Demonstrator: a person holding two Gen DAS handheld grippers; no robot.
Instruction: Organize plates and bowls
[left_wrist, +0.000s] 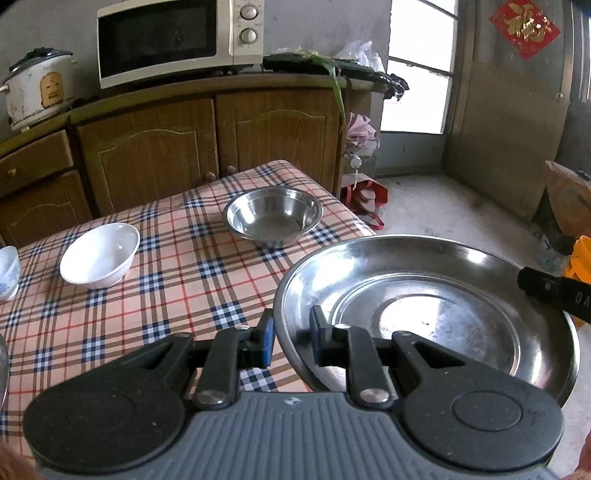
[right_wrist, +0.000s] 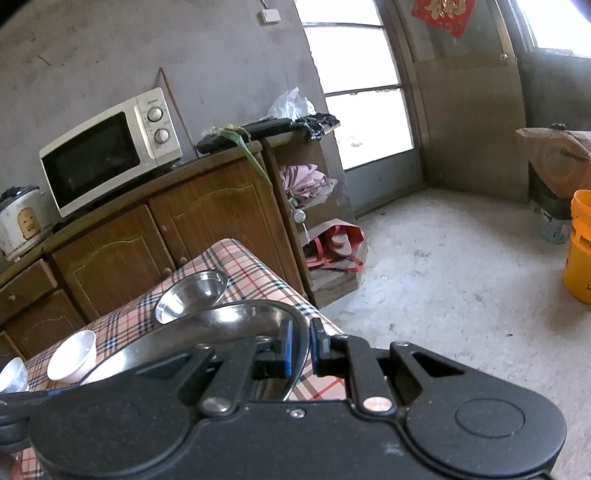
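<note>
Currently both grippers are clamping the steel plate rim: left gripper near side, right gripper opposite, above the checked table.

Taking the steel bowl on the table as the mark: the ceramic bowl sits to its left, a small cup farther left at the table's edge. Behind it stands the cabinet, bearing the microwave and, to the left, the rice cooker. Before it and to the right, the steel plate is off the table.
</note>
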